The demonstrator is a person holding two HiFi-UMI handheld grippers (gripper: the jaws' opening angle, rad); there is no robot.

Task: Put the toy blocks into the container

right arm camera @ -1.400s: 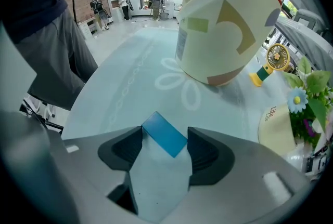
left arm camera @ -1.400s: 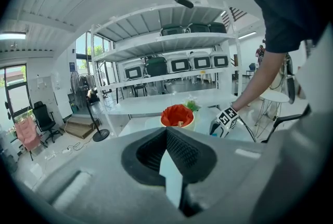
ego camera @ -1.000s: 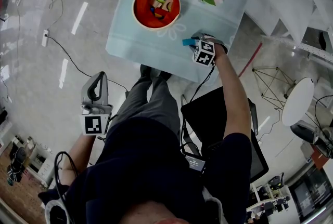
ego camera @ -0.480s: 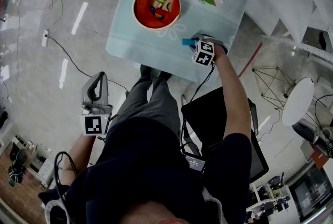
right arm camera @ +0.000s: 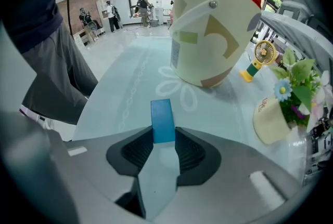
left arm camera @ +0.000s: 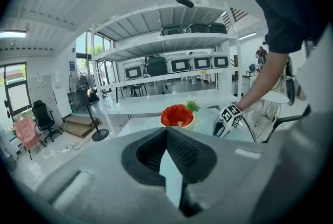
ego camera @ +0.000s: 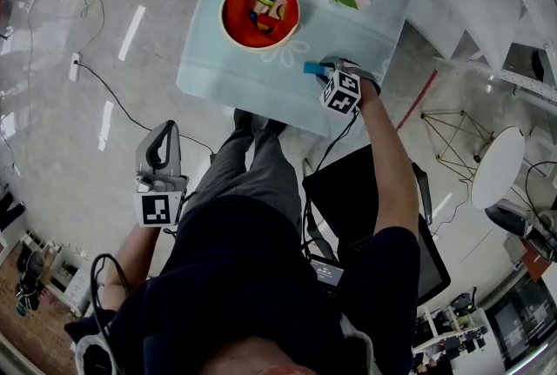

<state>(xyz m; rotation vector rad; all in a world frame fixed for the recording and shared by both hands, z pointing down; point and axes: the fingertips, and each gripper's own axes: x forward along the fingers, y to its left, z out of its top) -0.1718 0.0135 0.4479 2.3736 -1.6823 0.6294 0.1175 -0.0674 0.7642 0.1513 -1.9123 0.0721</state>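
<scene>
Plainly, the chief risk is the blue block (right arm camera: 162, 119) slipping: the right gripper (right arm camera: 164, 137) pinches only its near end, so a quick swing toward the container (ego camera: 228, 27) could twist it loose onto the table (ego camera: 261, 82). The block juts beyond the jaw tips at the table's near right; whether it is clear of the surface I cannot tell. The container stands far left. The left gripper (left arm camera: 166, 132), pressed together and empty, hangs well apart, near left.
</scene>
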